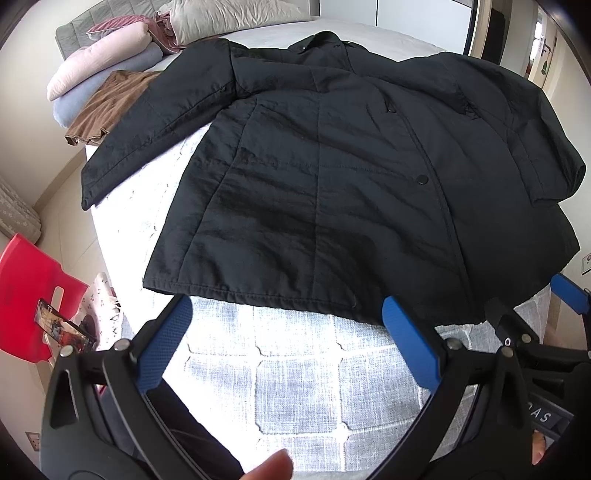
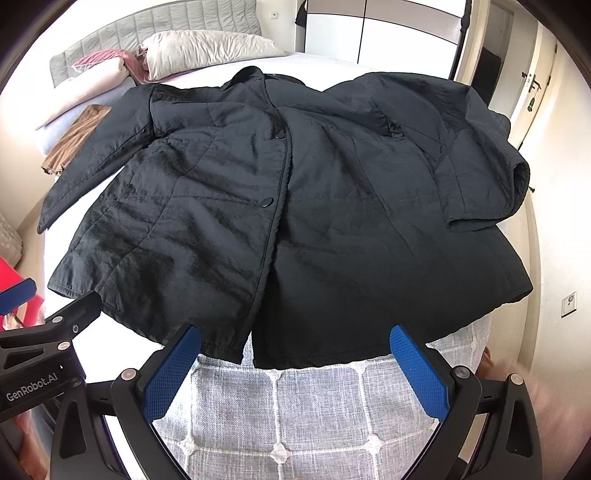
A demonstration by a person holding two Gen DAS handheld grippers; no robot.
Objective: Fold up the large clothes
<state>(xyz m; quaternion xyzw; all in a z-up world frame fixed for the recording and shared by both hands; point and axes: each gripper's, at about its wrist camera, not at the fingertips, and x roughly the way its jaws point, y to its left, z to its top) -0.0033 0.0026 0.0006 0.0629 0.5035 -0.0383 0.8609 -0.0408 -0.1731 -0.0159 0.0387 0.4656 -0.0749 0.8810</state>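
A large black quilted jacket (image 1: 325, 166) (image 2: 295, 206) lies spread front-up on the bed, collar at the far end, hem toward me. Its left sleeve stretches out to the bed's left side; the right sleeve is bent back over the body. My left gripper (image 1: 288, 310) hovers just short of the hem on its left half, wide open with nothing between its blue pads (image 1: 166, 343). My right gripper (image 2: 295, 339) stands wide open at the hem near the front opening, also holding nothing. Each gripper shows at the edge of the other's view.
The bed has a white patterned cover (image 1: 295, 387) (image 2: 295, 413). Pillows (image 1: 221, 14) and folded bedding (image 1: 110, 55) lie at the head, with a brown garment (image 1: 107, 107) beside the left sleeve. A red chair (image 1: 29, 295) with a phone stands left of the bed. A thumb (image 1: 269, 467) shows below.
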